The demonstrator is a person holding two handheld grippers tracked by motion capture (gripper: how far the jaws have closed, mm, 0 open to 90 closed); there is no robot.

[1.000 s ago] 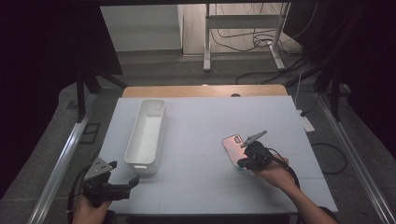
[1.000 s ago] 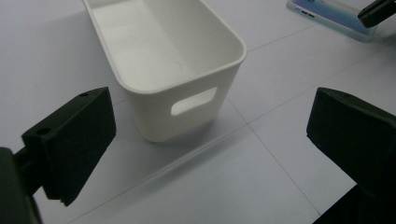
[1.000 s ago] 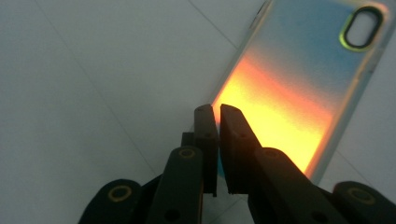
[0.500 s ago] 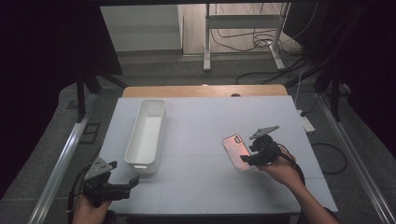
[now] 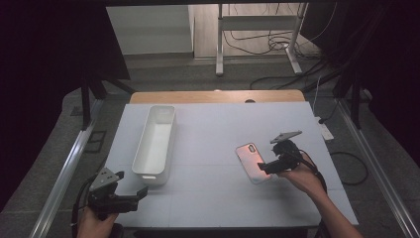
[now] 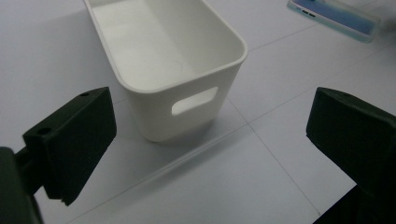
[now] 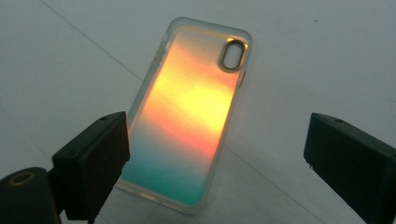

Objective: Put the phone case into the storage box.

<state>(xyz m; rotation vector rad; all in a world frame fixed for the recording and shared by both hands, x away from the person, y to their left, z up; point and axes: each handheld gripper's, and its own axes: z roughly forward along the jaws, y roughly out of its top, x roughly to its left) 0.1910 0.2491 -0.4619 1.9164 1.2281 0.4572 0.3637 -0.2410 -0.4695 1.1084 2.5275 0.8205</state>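
Right hand-held gripper (image 5: 271,166) has shifted right, its jaw partly covering the phone case (image 7: 187,112).

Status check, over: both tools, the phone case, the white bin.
Left tool open, near end of white bin. Right tool open, over phone case, which lies flat on table. Bin empty. Nothing between case and bin.

High view overhead, 2 gripper views close, tabletop (image 5: 223,129) shared

No readable text, labels, brands or numbers showed anywhere: phone case (image 7: 187,112) and white bin (image 6: 168,65) were both unmarked in every view
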